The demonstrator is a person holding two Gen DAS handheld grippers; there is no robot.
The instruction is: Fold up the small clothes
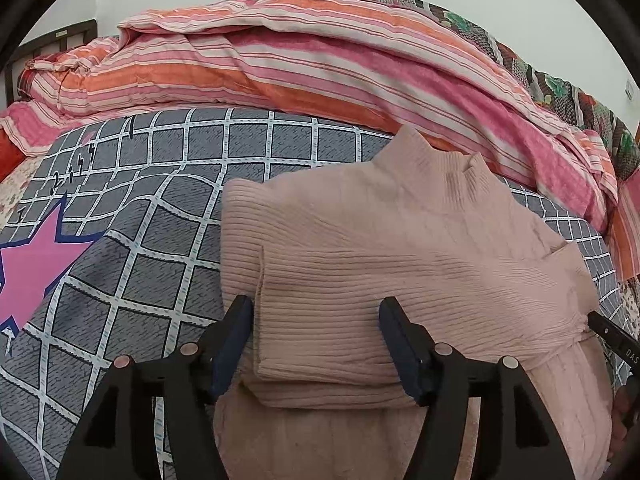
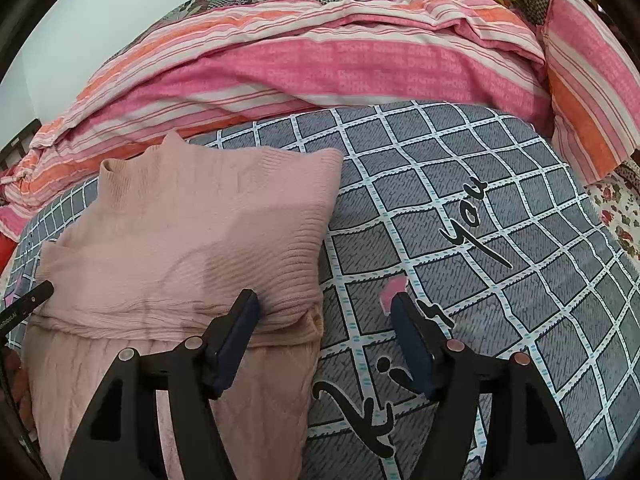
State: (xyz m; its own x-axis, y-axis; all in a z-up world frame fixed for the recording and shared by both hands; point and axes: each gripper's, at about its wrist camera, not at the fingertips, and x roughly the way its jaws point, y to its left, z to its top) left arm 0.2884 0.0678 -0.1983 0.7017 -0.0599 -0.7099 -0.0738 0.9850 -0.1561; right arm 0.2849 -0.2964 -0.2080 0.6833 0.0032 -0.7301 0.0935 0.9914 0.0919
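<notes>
A pale pink ribbed sweater (image 1: 400, 248) lies on the grey checked bed sheet (image 1: 152, 240), with its sleeves folded in over the body and its high collar at the far end. My left gripper (image 1: 316, 312) is open, its fingers straddling the folded sleeve cuff at the sweater's left side, low over the fabric. In the right wrist view the sweater (image 2: 192, 232) lies left of centre. My right gripper (image 2: 324, 308) is open over the sweater's right edge, its left finger on the fabric, its right finger over the sheet (image 2: 500, 240).
A rumpled pink and orange striped quilt (image 1: 320, 64) is heaped along the far side of the bed, also in the right wrist view (image 2: 340, 64). A pink star print (image 1: 32, 264) and black lettering (image 2: 472, 216) mark the sheet. A patterned blanket (image 1: 560, 80) lies beyond.
</notes>
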